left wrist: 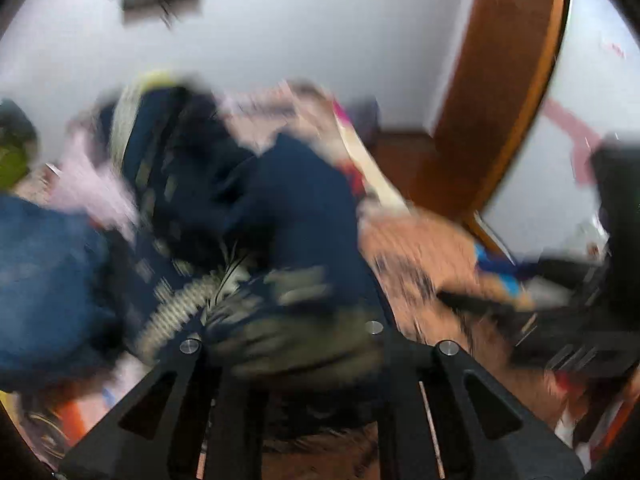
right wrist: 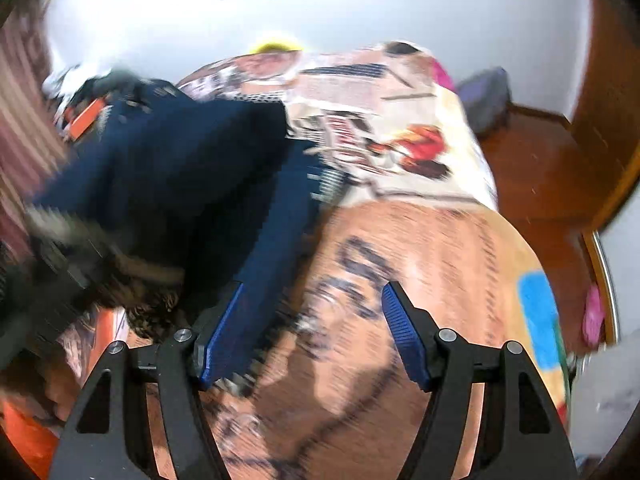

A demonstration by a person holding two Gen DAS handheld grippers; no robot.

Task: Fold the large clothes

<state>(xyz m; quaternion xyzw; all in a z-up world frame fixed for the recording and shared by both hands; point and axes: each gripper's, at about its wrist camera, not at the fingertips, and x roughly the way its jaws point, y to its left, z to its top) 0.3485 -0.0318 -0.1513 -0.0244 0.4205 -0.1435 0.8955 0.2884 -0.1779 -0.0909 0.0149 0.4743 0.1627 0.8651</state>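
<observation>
A navy patterned garment [left wrist: 280,208] is gripped at its edge by the clenched left gripper [left wrist: 304,360] over the bed [right wrist: 420,248], while the right gripper [right wrist: 312,332], spread and empty, is judged to need another edge next.

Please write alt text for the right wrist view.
The right hand-held gripper hangs open, blue pads empty, above a peach printed bedspread. A dark navy garment lies bunched to its left. The picture is motion-blurred.
</observation>
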